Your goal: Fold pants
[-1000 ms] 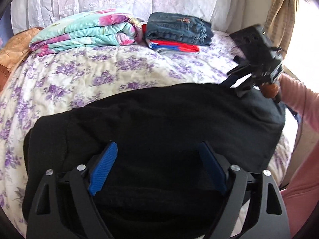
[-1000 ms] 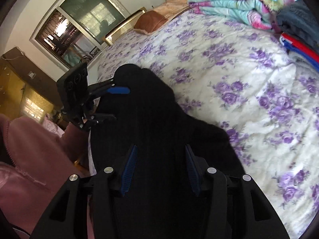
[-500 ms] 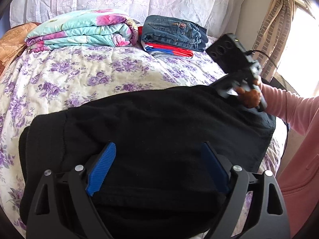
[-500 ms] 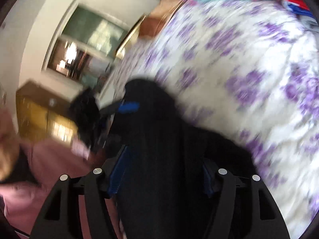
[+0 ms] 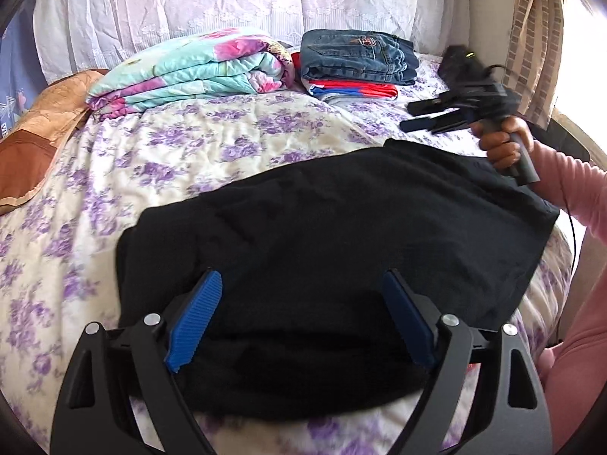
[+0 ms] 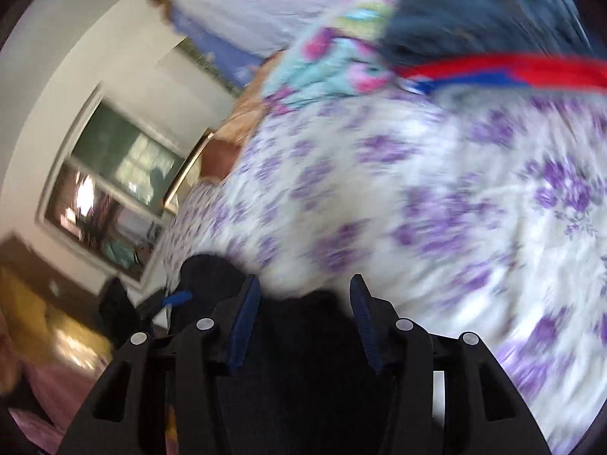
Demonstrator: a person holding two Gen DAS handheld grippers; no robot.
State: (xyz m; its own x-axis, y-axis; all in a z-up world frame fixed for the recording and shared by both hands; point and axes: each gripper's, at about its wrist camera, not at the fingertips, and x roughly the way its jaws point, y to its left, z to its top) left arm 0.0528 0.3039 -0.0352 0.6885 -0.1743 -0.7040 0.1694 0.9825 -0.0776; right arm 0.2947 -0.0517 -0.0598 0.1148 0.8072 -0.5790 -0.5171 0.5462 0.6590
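The black pants [image 5: 334,242] lie folded into a broad rectangle on the purple-flowered bedspread [image 5: 182,151]. My left gripper [image 5: 301,284] is open and empty, hovering over the near edge of the pants. My right gripper [image 5: 411,116] shows in the left wrist view, lifted above the bed beyond the pants' far right corner, with its fingers apart and nothing between them. In the blurred right wrist view, my right gripper [image 6: 303,284] is open above the pants' edge [image 6: 288,314].
A folded floral quilt [image 5: 189,70] and a stack of folded jeans [image 5: 356,57] on red and blue cloth lie at the head of the bed. An orange pillow [image 5: 34,129] lies at the left. A curtain [image 5: 531,38] hangs at the right.
My right gripper has lifted off the pants' far right corner and swung up and back toward the head of the bed. My left gripper has pulled back slightly and stays open.
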